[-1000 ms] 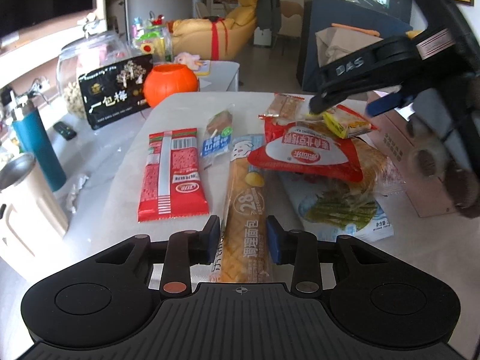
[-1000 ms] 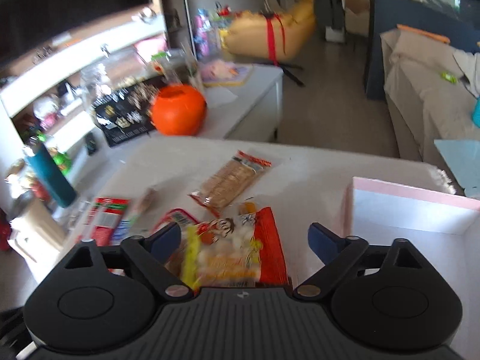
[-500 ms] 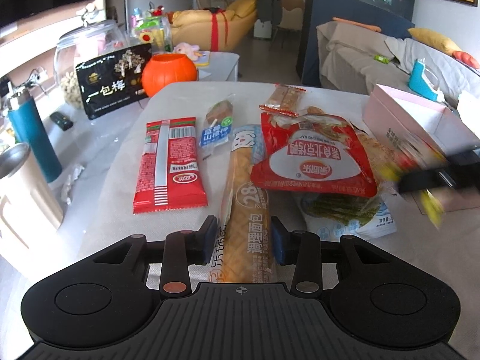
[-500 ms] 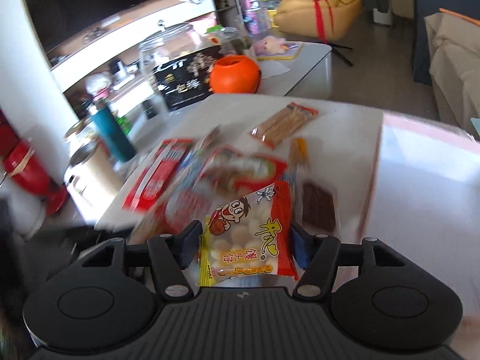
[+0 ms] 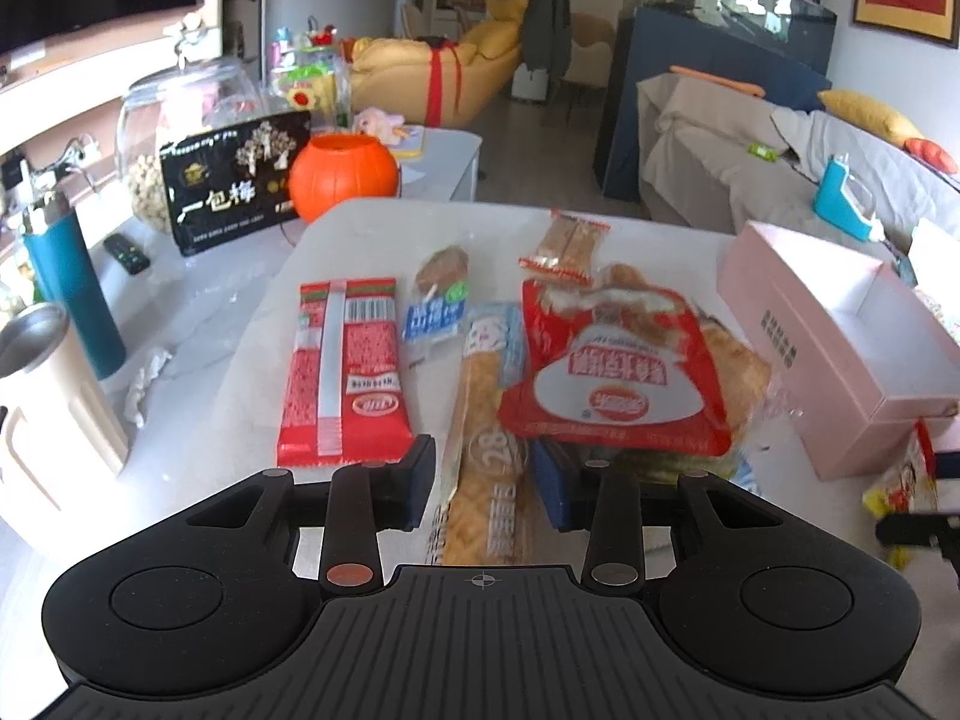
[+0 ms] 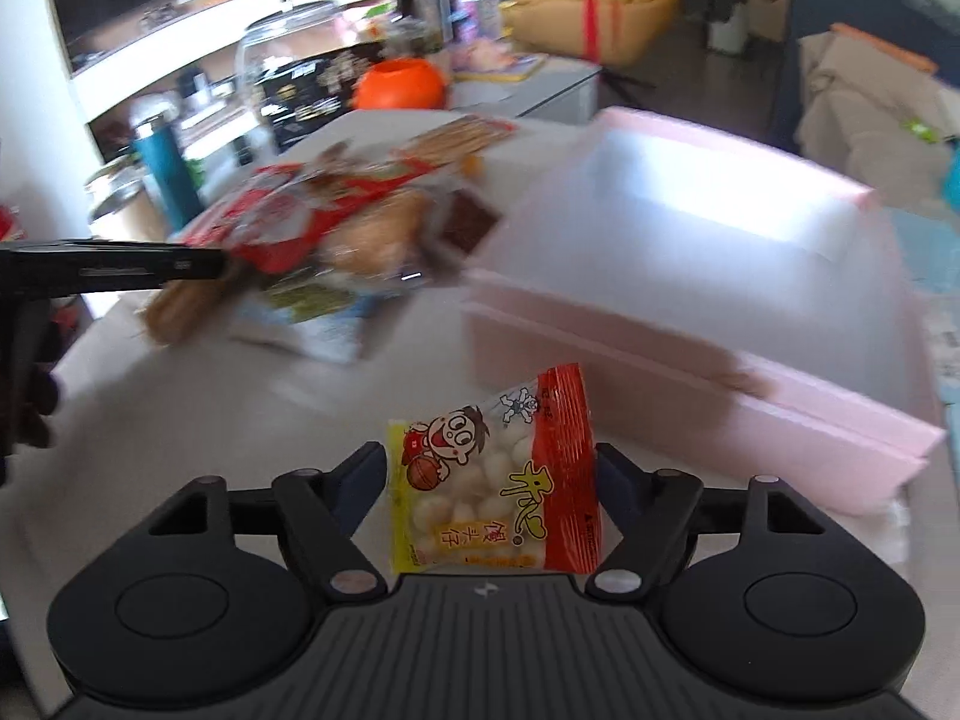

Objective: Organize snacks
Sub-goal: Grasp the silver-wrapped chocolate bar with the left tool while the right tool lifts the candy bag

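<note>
Right claw [image 6: 489, 480] gripped the small yellow-and-red snack packet [image 6: 492, 480], fingers closed on both of its side edges. A second earlier this claw was over the middle of the pile with its fingers wide around the packet; half a second earlier it had closed in and begun to swing away. By this frame it had carried the packet off the pile and hung just beside the near wall of the pink box [image 6: 690, 324], packet still outside the box and above the tabletop [image 6: 300, 408]. The right view was motion-blurred, so the swing was likely still going. In the left view the packet [image 5: 900, 480] showed at the far right edge, near the box corner [image 5: 840, 360].

Left claw [image 5: 483, 483] barely changed across the second: fingers either side of the long bread stick packet [image 5: 483, 456], close to it, but whether they pinched it I could not tell. The bread stick lay on the tabletop, partly under the big red bag [image 5: 612, 384]. Red wafer packet [image 5: 345, 372] and blue-wrapped snack [image 5: 438, 306] lay untouched to the left.

Judgement: first item picked, drop into the box was next; box interior looked empty, most snacks still unsorted.
</note>
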A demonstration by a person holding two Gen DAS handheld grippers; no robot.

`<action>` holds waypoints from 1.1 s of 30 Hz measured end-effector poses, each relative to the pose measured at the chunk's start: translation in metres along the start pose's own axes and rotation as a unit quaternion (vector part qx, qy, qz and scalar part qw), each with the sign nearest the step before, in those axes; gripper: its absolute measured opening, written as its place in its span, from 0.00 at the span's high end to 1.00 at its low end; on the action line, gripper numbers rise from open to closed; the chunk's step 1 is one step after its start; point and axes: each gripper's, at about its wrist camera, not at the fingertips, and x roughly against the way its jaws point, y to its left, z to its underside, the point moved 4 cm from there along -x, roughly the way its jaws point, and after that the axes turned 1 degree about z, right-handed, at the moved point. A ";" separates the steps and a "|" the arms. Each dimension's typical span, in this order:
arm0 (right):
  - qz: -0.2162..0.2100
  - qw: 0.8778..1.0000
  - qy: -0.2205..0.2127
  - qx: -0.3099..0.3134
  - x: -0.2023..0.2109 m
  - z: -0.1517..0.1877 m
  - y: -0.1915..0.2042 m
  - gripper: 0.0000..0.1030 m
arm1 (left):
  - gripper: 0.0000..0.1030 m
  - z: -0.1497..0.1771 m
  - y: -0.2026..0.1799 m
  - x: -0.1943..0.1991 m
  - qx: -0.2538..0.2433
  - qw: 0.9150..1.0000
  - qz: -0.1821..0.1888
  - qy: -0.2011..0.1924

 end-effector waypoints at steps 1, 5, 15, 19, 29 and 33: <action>0.009 1.000 -0.008 -0.004 0.000 -0.002 -0.005 0.27 | 0.60 -0.002 -0.001 0.002 -0.001 1.000 0.001 -0.005; 0.001 0.999 -0.029 -0.031 -0.005 -0.013 -0.020 0.26 | 0.60 -0.010 -0.006 0.012 0.002 1.000 0.004 -0.026; 0.018 0.998 -0.028 -0.044 -0.037 -0.030 -0.031 0.26 | 0.57 -0.075 -0.104 -0.018 -0.105 0.986 0.126 -0.009; 0.014 0.998 -0.035 -0.045 -0.023 -0.018 -0.030 0.26 | 0.59 -0.082 -0.138 -0.082 -0.154 0.984 0.085 0.032; -0.002 1.000 -0.031 0.001 -0.004 0.009 -0.020 0.22 | 0.60 -0.022 -0.120 -0.062 -0.287 0.947 0.136 0.044; 0.018 0.999 -0.028 0.029 -0.008 0.016 -0.011 0.21 | 0.59 -0.015 -0.109 -0.051 -0.280 0.951 0.122 0.044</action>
